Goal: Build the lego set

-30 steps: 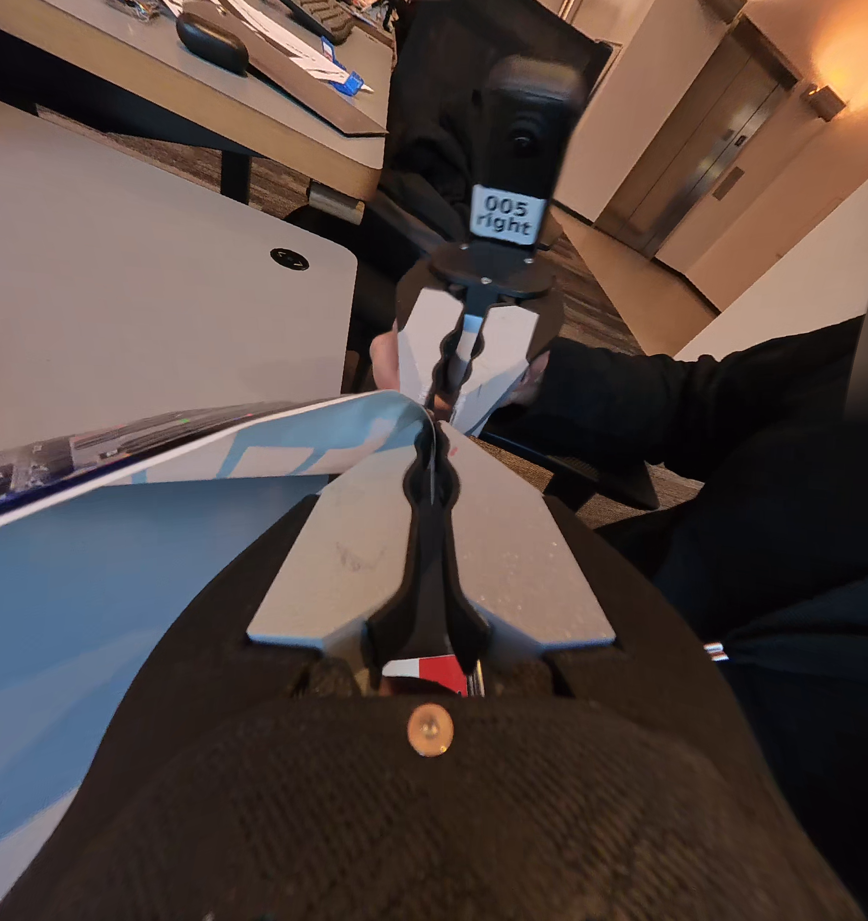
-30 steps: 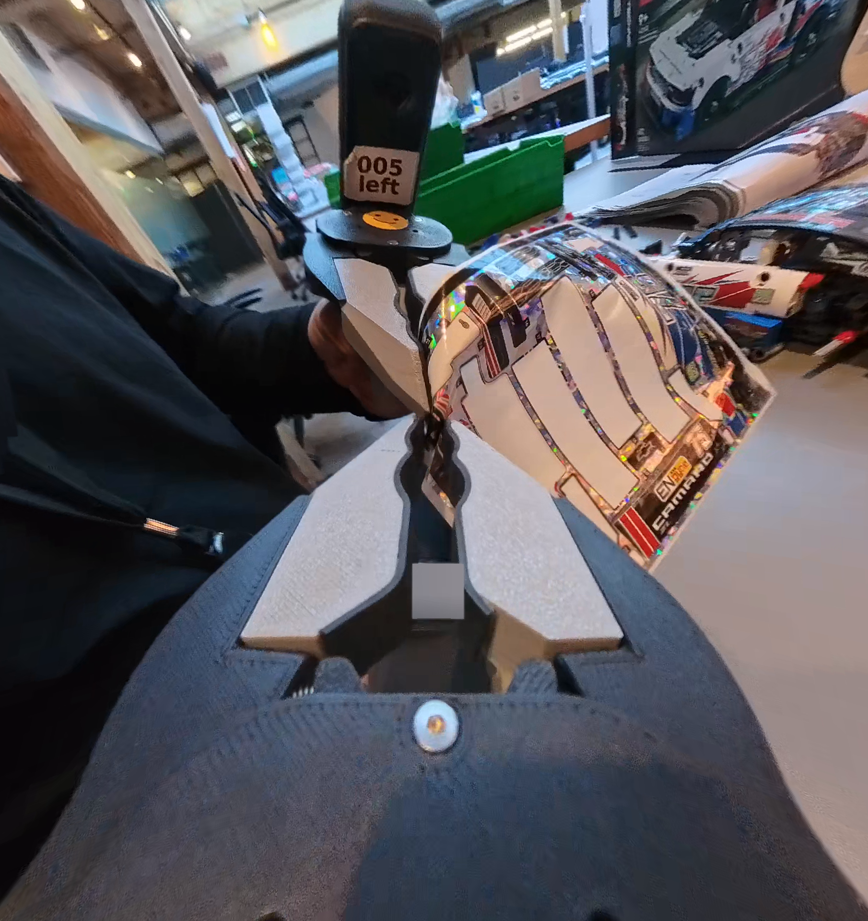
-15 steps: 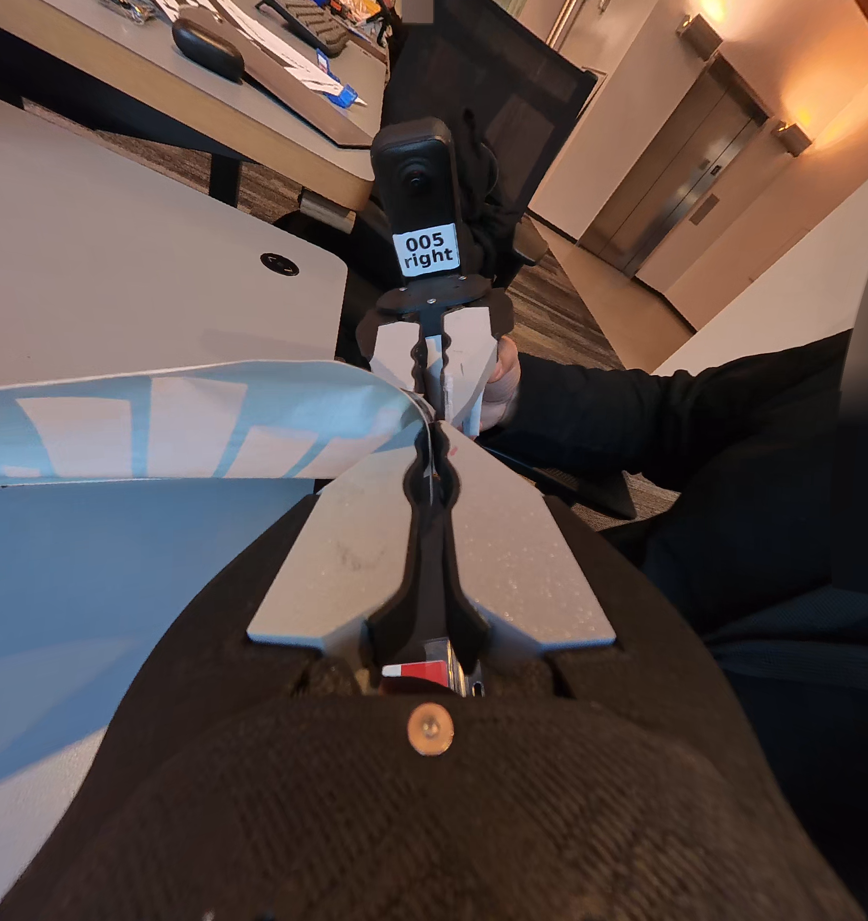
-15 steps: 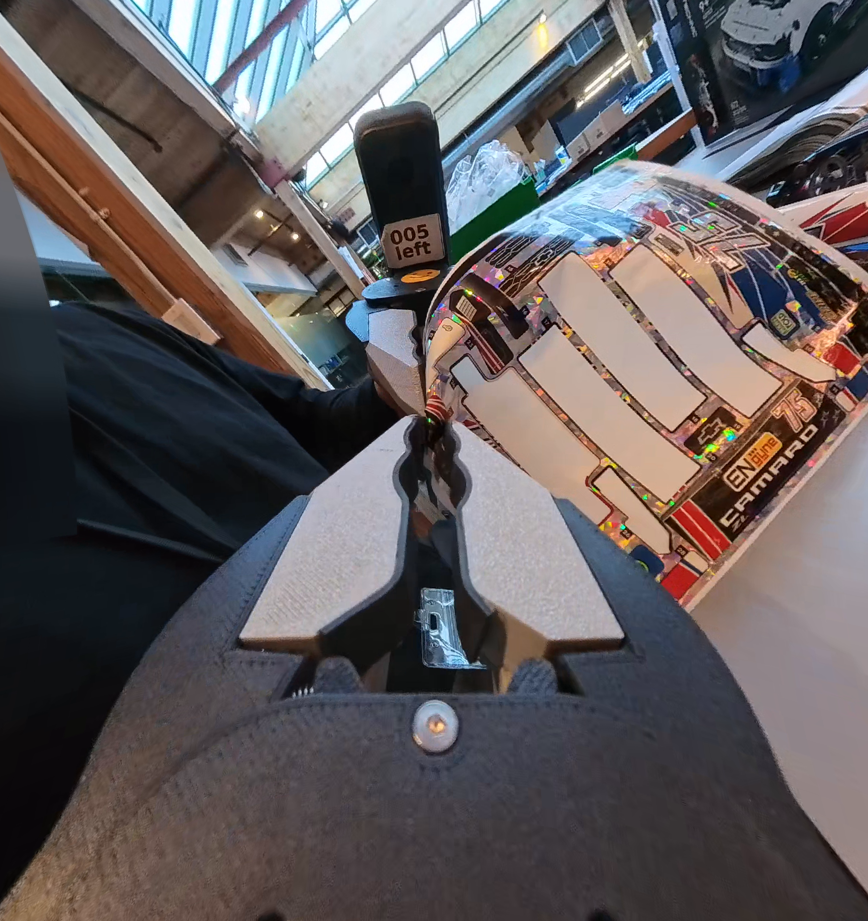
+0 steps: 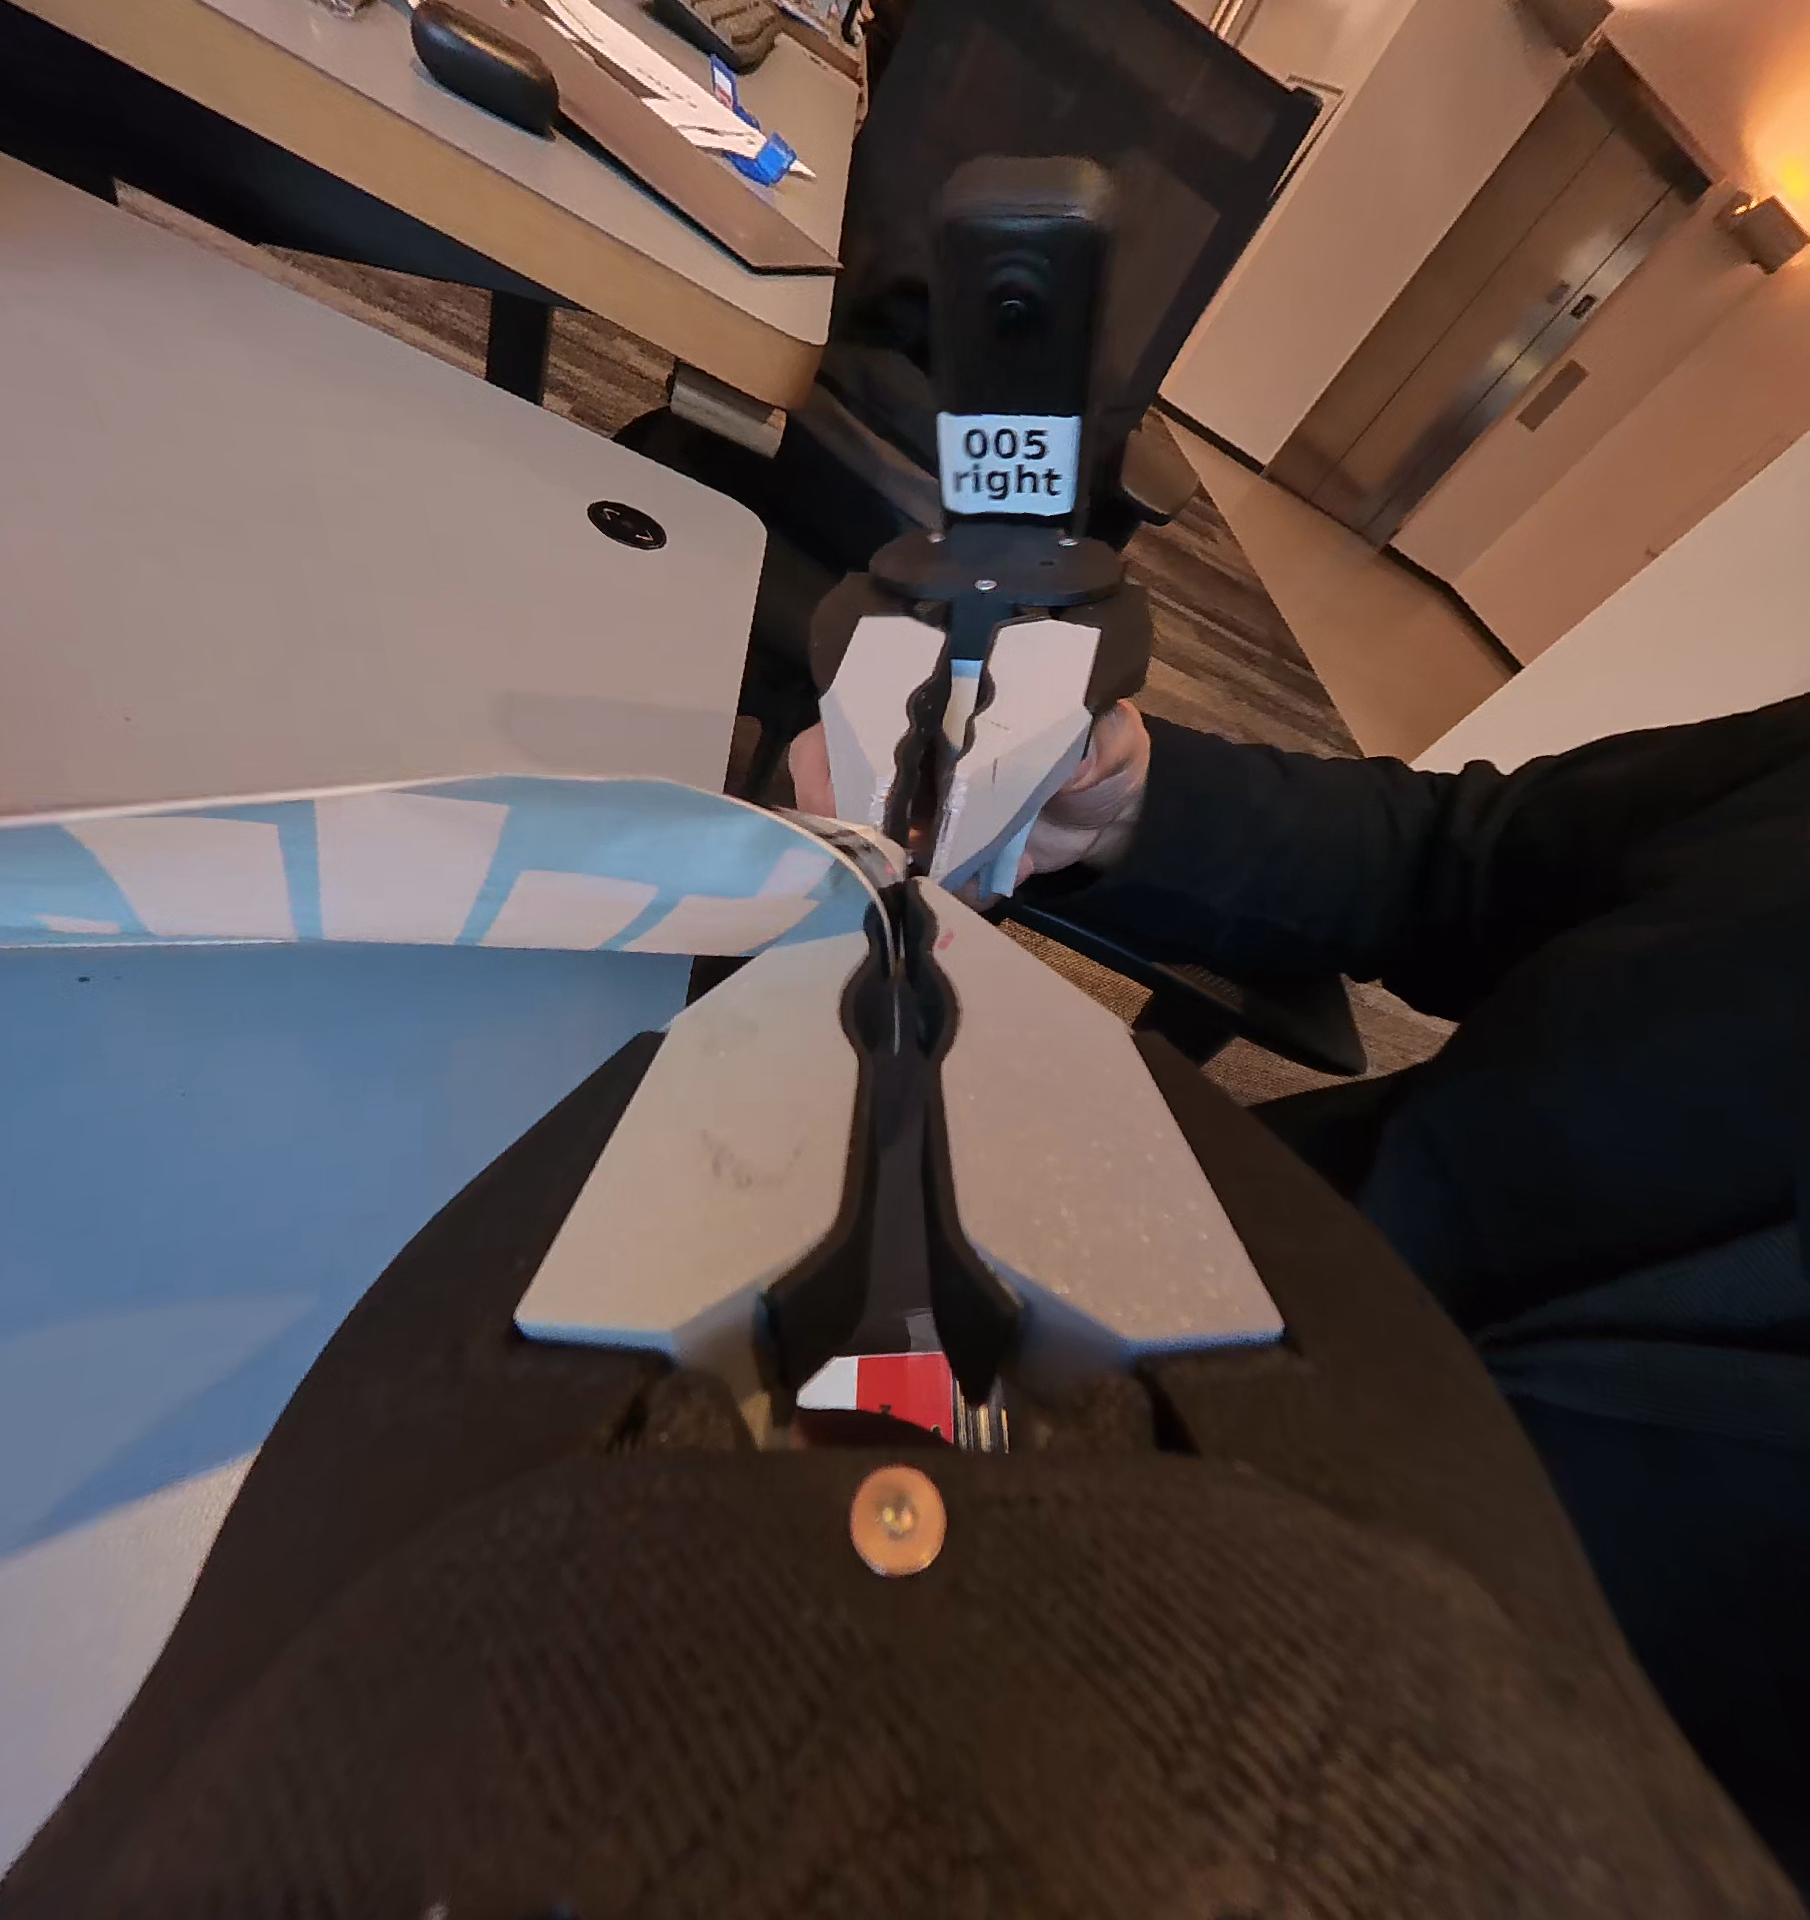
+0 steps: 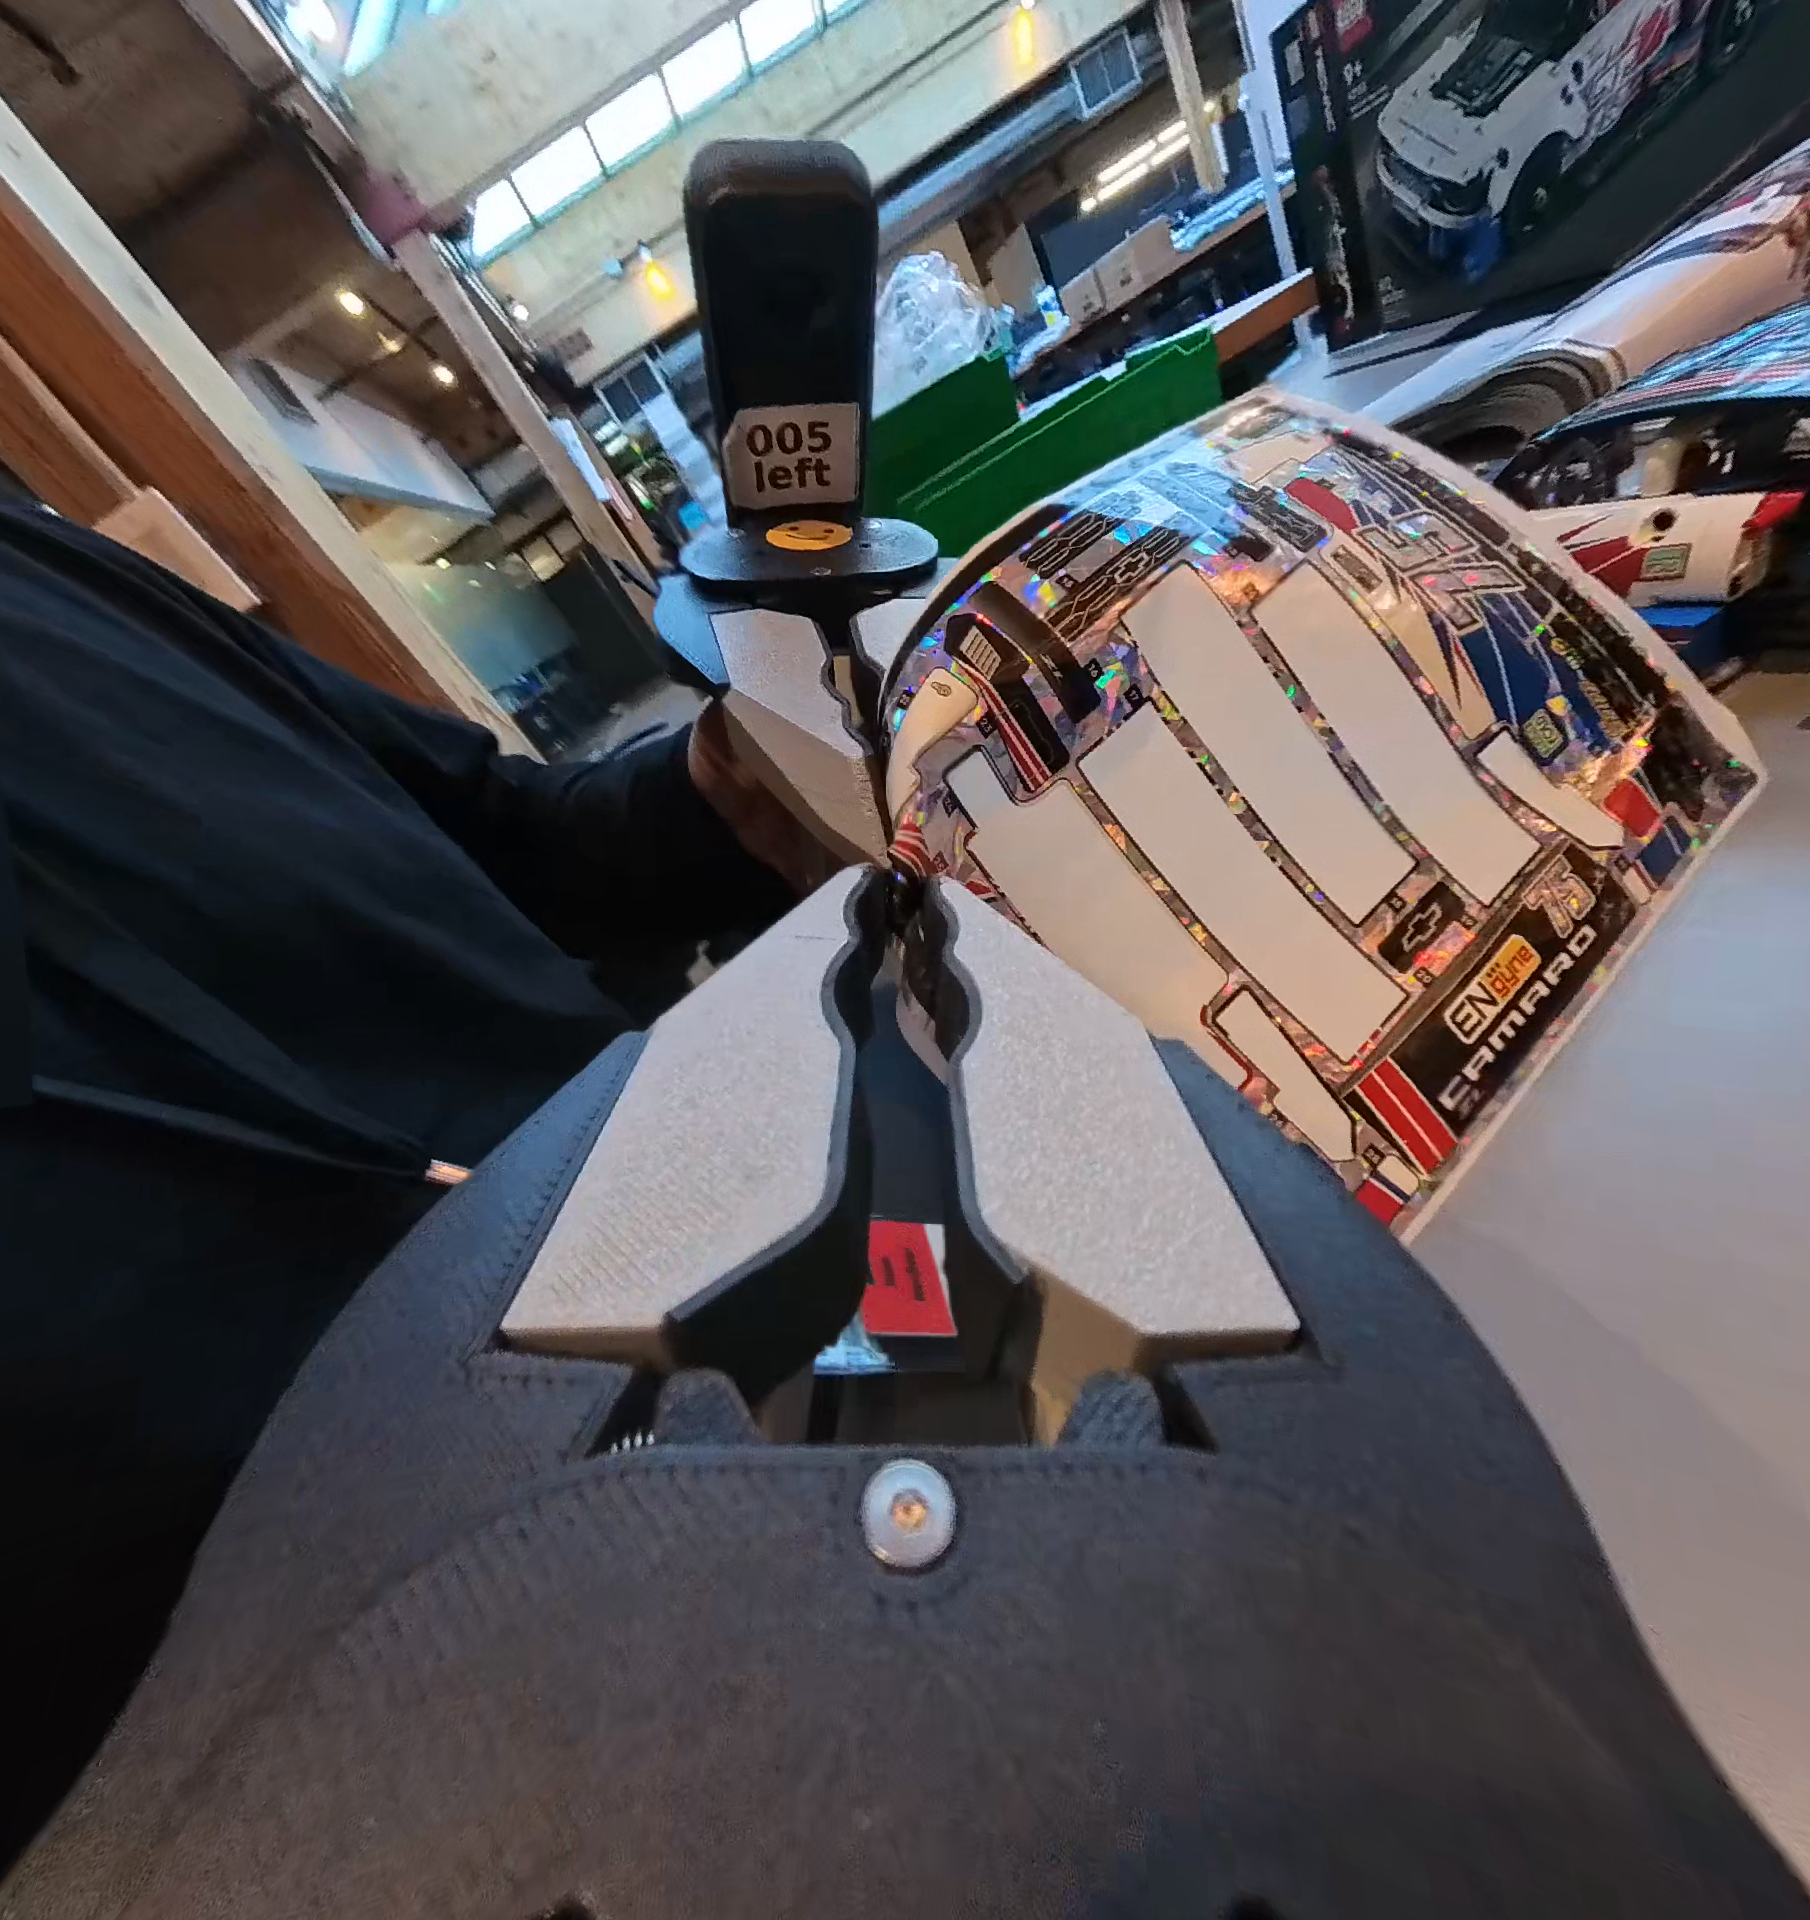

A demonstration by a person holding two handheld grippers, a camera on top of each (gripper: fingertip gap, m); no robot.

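Holographic foil covers one sticker sheet, which bows between two grippers that meet tip to tip above the table. Right gripper, near in its own view, has its jaws closed on a sticker peeling from the sheet's corner. Left gripper is clamped on the sheet's edge; from its side the sheet's blue and white back curves off to the left. Farther right on the table lie one part-built car and an open booklet. Beyond stand one green bin, contents hidden, and one black box.
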